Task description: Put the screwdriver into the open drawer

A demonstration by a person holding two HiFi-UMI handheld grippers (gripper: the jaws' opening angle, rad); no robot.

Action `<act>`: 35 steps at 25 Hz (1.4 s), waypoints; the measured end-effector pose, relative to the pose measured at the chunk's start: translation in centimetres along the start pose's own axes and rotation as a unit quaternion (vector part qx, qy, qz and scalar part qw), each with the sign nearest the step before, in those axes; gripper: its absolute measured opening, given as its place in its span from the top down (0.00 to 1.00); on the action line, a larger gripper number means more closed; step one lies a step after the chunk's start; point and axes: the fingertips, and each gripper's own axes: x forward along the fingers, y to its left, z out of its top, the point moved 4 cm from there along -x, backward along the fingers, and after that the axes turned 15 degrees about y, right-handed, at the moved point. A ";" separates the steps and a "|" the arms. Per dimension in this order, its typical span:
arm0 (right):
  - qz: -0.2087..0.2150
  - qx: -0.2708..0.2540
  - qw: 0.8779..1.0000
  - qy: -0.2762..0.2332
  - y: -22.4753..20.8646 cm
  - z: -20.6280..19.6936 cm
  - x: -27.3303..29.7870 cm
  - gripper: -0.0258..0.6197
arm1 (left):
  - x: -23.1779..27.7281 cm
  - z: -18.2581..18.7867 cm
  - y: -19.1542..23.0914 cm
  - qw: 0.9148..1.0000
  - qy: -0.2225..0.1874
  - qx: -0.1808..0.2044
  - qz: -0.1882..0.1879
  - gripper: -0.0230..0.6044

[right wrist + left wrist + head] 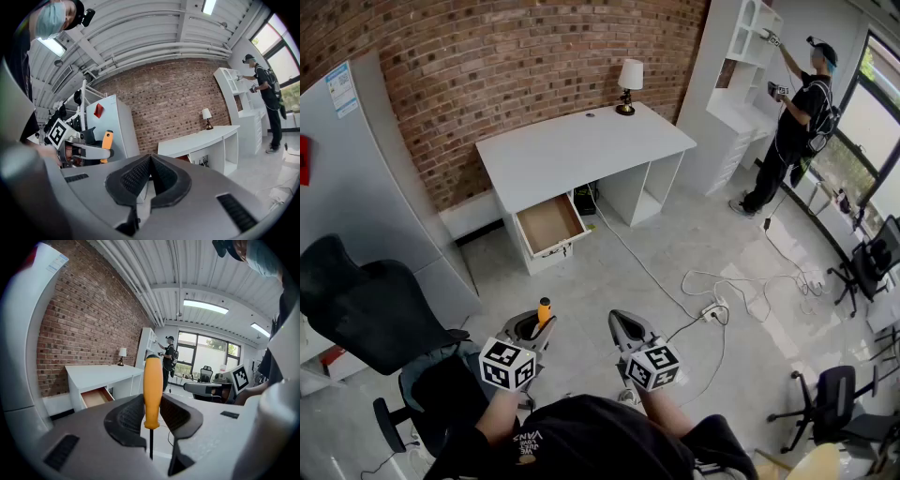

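My left gripper (537, 330) (151, 414) is shut on the screwdriver (153, 392), whose orange handle (544, 310) stands upright between the jaws with the dark shaft pointing down. My right gripper (624, 330) (150, 176) is shut, its pads meeting with nothing between them; it sees the screwdriver (107, 143) in the left gripper off to its left. The open drawer (549, 224) (95, 397) sticks out of the white desk (581, 148) across the floor, well ahead of both grippers, its wooden bottom bare.
A black office chair (366, 314) stands at my left beside a grey cabinet (366, 178). A power strip with cables (712, 309) lies on the floor to the right. A lamp (629, 84) sits on the desk. A person (797, 122) stands at white shelves far right.
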 end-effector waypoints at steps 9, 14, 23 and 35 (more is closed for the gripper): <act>-0.017 0.008 1.000 -0.006 -0.7 0.8 1.6 0.97 | 1.6 0.4 1.9 1.000 0.008 0.000 -0.012 0.80; -0.008 0.018 1.000 -0.017 -2.8 1.7 2.6 0.97 | 4.0 1.3 2.5 1.000 0.018 -0.005 -0.018 0.80; 0.003 0.018 1.000 -0.009 -10.4 4.7 6.1 0.97 | 11.2 6.2 4.8 1.000 0.028 -0.006 -0.002 0.80; 0.052 -0.009 0.998 0.016 -21.0 8.8 10.1 0.97 | 21.0 12.1 6.1 0.998 0.026 -0.032 0.042 0.80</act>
